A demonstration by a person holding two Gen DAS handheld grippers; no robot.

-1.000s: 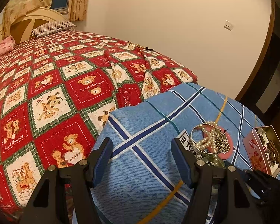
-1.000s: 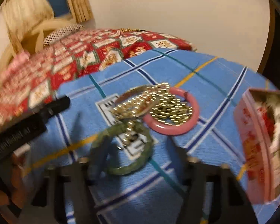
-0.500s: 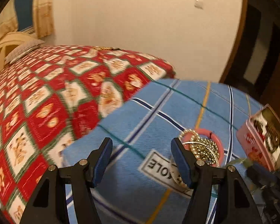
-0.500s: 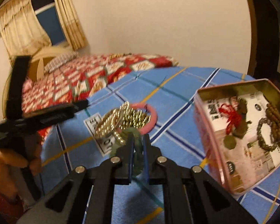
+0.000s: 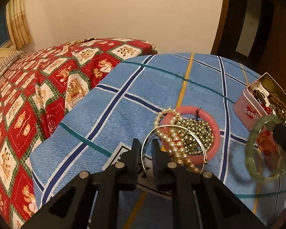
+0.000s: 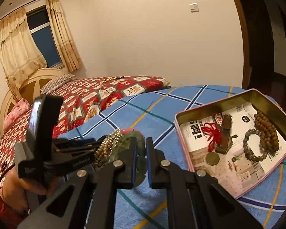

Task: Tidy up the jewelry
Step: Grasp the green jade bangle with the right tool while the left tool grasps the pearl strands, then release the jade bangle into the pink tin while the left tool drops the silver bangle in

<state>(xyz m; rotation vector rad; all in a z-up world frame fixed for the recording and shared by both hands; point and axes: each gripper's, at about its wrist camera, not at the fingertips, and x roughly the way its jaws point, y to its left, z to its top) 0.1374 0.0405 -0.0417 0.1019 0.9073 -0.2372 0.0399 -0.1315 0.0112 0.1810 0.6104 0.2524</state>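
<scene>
My left gripper (image 5: 145, 153) is shut on the rim of a thin silver bangle (image 5: 192, 130) that lies in a jewelry pile with a pink bangle (image 5: 215, 126), a pearl strand (image 5: 176, 145) and gold beads (image 5: 198, 131) on the blue plaid cloth. My right gripper (image 6: 141, 152) is shut on a green jade bangle (image 6: 142, 162) and holds it above the cloth; the bangle also shows in the left wrist view (image 5: 253, 148). The open pink tin (image 6: 183, 148) stands to the right, with bead bracelets (image 6: 267, 131) and a red-corded pendant (image 6: 213, 133) inside.
A red teddy-bear quilt (image 5: 28, 95) covers the bed to the left. A gold bead chain (image 5: 76, 42) lies at its far edge. A wall and a dark doorway (image 5: 257, 19) stand behind. The left gripper's body (image 6: 47, 143) is close on the right gripper's left.
My left gripper moved right to the pile and shut on the silver bangle. My right gripper lifted the jade bangle off the cloth and moved it toward the tin.
</scene>
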